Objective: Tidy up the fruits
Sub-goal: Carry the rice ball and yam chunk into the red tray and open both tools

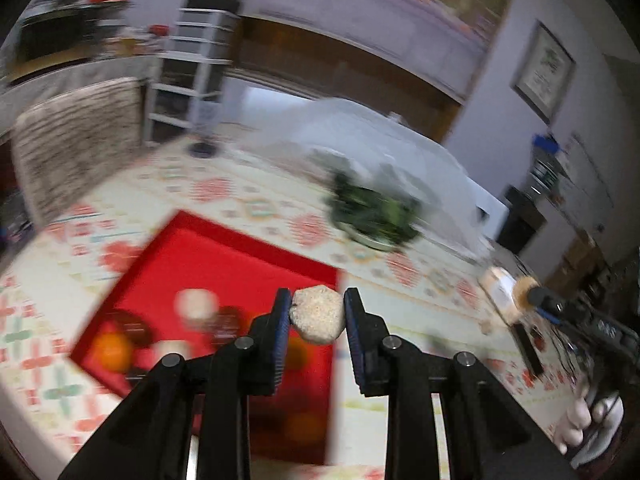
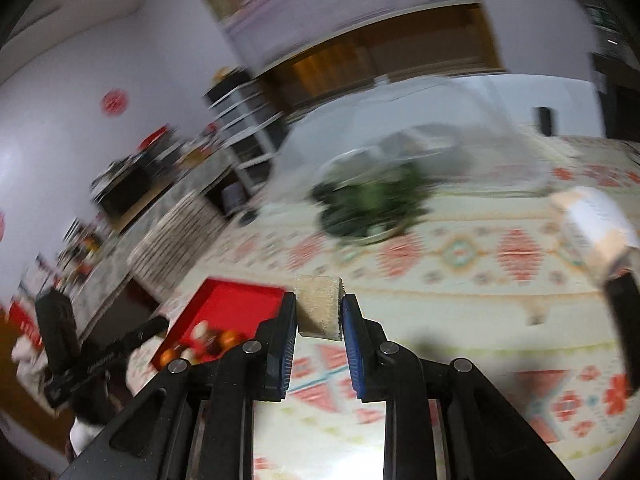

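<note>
Carrying, left wrist view: left gripper (image 1: 317,316) closed on a pale speckled lump (image 1: 319,314), pinched between the blue pads (image 1: 281,322), lifted above the near right edge of the red tray (image 1: 224,236).
Tray contents: an orange fruit (image 1: 113,350), a pale round fruit (image 1: 196,303) and dark reddish pieces (image 1: 224,322) bunched in the near left part; all blurred, so exact kinds cannot be told.
Beyond the tray: patterned tablecloth (image 1: 248,196), a plate of dark greens (image 1: 374,216) under a clear dome cover (image 1: 360,136).
Far right edge: right gripper (image 1: 532,292) seen side-on, something pale at its tips.

Carrying, right wrist view: right gripper (image 2: 319,312) closed on a pale, flat-sided wedge (image 2: 319,306), held over the tablecloth (image 2: 460,252), well apart from the red tray (image 2: 236,304) at lower left.
Fruit in tray: orange and pale pieces (image 2: 212,340) clustered at its near end.
Left gripper: dark body at far left (image 2: 104,356), tips not clearly visible.
Ahead: greens (image 2: 368,204) under the dome (image 2: 400,136); a blurred pale box (image 2: 596,224) at right.

Step in hand, as judged: both pieces in transit, strong blur suggesting quick motion.
Next move, as judged: left piece to be lowered into a bare patch of the tray before release; right piece first needs to cross leftward to the tray, keeping clear of the other tool.
</note>
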A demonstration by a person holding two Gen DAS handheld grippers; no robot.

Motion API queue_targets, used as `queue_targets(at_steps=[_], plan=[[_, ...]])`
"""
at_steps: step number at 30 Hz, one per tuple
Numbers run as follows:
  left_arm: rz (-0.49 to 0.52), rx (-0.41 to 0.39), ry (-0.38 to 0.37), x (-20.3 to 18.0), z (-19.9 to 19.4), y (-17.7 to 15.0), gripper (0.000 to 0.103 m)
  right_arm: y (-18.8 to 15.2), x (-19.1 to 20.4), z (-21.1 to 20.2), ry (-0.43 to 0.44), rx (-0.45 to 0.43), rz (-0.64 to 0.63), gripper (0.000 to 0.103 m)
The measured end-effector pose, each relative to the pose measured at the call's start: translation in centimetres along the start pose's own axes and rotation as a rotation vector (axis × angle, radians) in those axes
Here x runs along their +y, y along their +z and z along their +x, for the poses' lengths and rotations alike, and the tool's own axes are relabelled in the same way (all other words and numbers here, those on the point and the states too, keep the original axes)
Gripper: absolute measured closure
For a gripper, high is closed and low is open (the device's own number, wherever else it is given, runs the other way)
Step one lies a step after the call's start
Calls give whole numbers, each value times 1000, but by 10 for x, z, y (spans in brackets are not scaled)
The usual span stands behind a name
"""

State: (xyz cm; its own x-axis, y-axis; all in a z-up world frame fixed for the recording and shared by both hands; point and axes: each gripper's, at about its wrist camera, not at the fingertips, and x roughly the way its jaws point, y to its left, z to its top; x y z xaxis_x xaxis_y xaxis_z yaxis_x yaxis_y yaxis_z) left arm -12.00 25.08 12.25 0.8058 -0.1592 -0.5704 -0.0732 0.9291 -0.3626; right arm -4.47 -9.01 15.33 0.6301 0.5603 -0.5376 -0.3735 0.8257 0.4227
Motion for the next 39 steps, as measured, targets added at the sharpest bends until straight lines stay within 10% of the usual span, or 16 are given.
queue_targets(at_steps=[8,23,39], plan=[[-122,35,74,80,4,-16,77,-35,81,83,96,161,-87,79],[-118,103,86,107,50,-11,77,-81,126,182,122,380,-136,79],[12,17,202,67,23,-15,77,-75,118,160,85,296,-133,79]])
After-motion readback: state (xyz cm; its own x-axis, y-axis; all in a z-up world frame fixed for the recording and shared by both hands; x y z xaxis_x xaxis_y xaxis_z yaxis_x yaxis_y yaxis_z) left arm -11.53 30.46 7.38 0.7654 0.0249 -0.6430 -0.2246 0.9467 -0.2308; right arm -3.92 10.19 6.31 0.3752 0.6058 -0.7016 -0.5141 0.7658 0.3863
